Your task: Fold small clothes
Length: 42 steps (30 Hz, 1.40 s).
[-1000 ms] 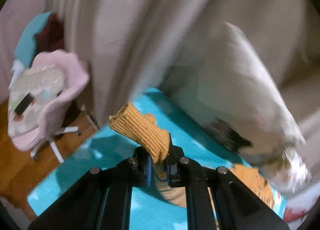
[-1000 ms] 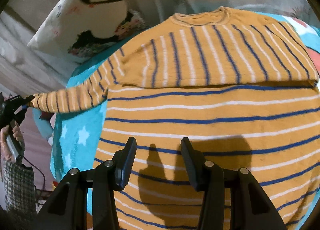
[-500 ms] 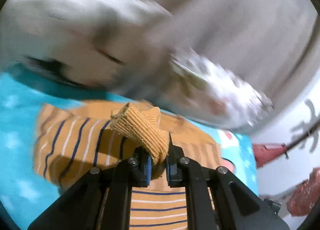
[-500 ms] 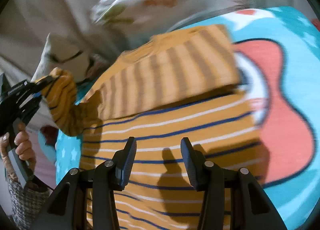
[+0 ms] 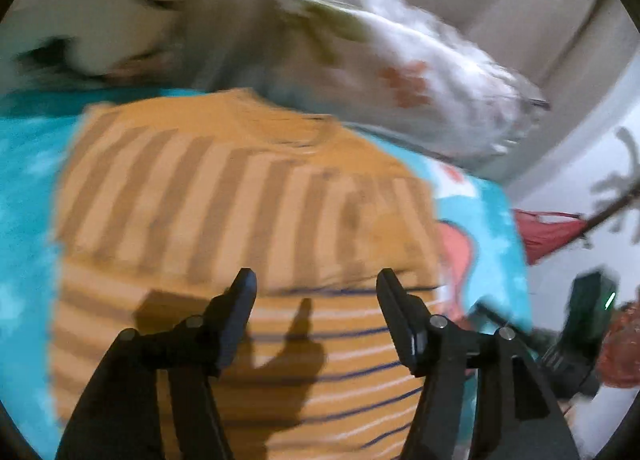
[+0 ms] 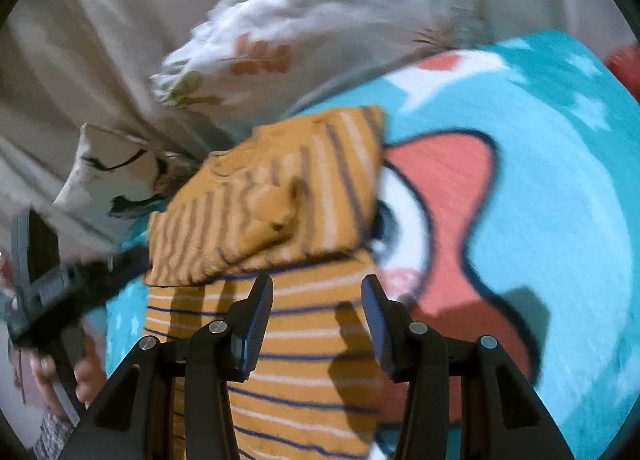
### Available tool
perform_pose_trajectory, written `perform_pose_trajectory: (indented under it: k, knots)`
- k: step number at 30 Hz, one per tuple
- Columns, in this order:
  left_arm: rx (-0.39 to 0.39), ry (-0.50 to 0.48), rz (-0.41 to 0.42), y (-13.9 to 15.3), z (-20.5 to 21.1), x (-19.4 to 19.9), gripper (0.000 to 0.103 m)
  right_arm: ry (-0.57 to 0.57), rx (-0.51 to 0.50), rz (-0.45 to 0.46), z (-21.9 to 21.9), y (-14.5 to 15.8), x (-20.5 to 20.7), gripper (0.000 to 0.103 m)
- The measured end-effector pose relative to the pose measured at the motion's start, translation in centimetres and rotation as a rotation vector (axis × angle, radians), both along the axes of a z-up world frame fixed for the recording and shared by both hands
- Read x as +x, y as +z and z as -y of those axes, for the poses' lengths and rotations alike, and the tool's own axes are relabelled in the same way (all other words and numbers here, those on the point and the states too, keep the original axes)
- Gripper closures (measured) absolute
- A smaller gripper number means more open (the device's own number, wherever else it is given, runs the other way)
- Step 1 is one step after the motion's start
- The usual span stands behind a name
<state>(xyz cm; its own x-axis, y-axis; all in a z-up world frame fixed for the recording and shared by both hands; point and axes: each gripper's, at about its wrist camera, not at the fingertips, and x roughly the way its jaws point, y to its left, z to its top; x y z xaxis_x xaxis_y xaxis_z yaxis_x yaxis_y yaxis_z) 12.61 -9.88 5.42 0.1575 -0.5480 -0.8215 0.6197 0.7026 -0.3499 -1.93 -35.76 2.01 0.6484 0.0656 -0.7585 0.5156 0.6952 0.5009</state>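
An orange sweater with blue and white stripes (image 5: 224, 228) lies on a turquoise blanket (image 5: 24, 164). Both sleeves are folded across its chest (image 6: 260, 216). My left gripper (image 5: 316, 292) is open and empty, just above the sweater's middle. It also shows at the left edge of the right wrist view (image 6: 96, 272), beside the folded sleeve. My right gripper (image 6: 316, 300) is open and empty above the sweater's lower body (image 6: 304, 360).
White floral pillows (image 6: 320, 20) and a beige curtain (image 6: 80, 40) lie behind the sweater. The blanket (image 6: 540, 200) has a red and white cartoon print to the right. A red object (image 5: 548, 228) and dark gear (image 5: 580, 324) sit off the bed's right side.
My left gripper carried the sleeve cuff across the sweater, opened and let it go. The sleeve now lies folded on the chest. My right gripper stayed open and drifted right.
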Motion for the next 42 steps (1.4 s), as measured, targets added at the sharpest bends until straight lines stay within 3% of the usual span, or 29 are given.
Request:
perform_pose_trajectory:
  k: [5, 8, 11, 14, 17, 20, 22, 23, 25, 27, 28, 32, 35, 37, 38, 39, 42]
  knots:
    - [0.155, 0.219, 0.053, -0.9, -9.1, 0.7, 0.040, 0.089, -0.049, 0.024, 0.1, -0.1, 5.3, 0.053]
    - [0.209, 0.339, 0.048, -1.7, -13.9, 1.2, 0.040, 0.106, -0.063, -0.036, 0.6, -1.9, 8.5, 0.053]
    - [0.210, 0.401, 0.025, -2.2, -17.5, 1.8, 0.040, 0.127, -0.048, -0.105, 0.1, -4.1, 10.8, 0.053]
    - [0.210, 0.422, 0.030, -2.8, -19.5, 2.6, 0.040, 0.167, -0.037, -0.137, -0.3, -5.1, 11.9, 0.090]
    - [0.200, 0.420, 0.007, -3.7, -20.4, 3.7, 0.040, 0.099, -0.112, -0.172, 0.4, -4.4, 11.8, 0.096]
    - [0.200, 0.398, -0.008, -4.6, -20.6, 4.4, 0.040, -0.011, -0.282, -0.292, 2.2, -4.2, 11.9, 0.097]
    - [0.211, 0.367, -0.027, -5.5, -20.3, 5.0, 0.040, -0.057, -0.268, -0.304, 3.0, -3.9, 11.5, 0.096]
    - [0.217, 0.342, -0.038, -5.9, -20.2, 5.2, 0.040, -0.081, -0.240, -0.265, 3.0, -3.1, 10.8, 0.096]
    - [0.223, 0.310, -0.043, -6.3, -19.7, 5.5, 0.040, -0.087, -0.226, -0.214, 2.1, -1.9, 9.8, 0.087]
    - [0.220, 0.275, -0.051, -6.7, -19.3, 5.7, 0.040, -0.109, -0.218, -0.155, 1.0, -1.3, 8.7, 0.041]
    - [0.219, 0.256, -0.059, -7.0, -19.1, 6.0, 0.040, -0.143, -0.208, -0.118, 0.5, -1.2, 7.9, 0.036]
    - [0.216, 0.205, -0.063, -7.2, -18.5, 6.5, 0.040, -0.195, -0.074, -0.059, 0.6, -1.9, 8.9, 0.035]
    - [0.210, 0.176, -0.054, -7.0, -18.2, 6.6, 0.040, -0.178, -0.089, -0.102, -0.3, -3.1, 10.6, 0.035]
    - [0.204, 0.165, -0.050, -6.9, -18.4, 6.5, 0.040, -0.120, -0.119, -0.161, -1.2, -4.4, 12.3, 0.045]
    - [0.205, 0.167, -0.045, -6.9, -18.5, 6.5, 0.040, -0.075, -0.119, -0.194, -1.6, -5.0, 13.0, 0.069]
    - [0.206, 0.171, -0.037, -6.8, -18.6, 6.6, 0.040, -0.036, -0.115, -0.222, -2.0, -5.4, 13.4, 0.084]
    - [0.195, 0.177, -0.015, -6.5, -19.5, 6.8, 0.040, 0.016, -0.155, -0.257, -2.6, -5.2, 14.2, 0.094]
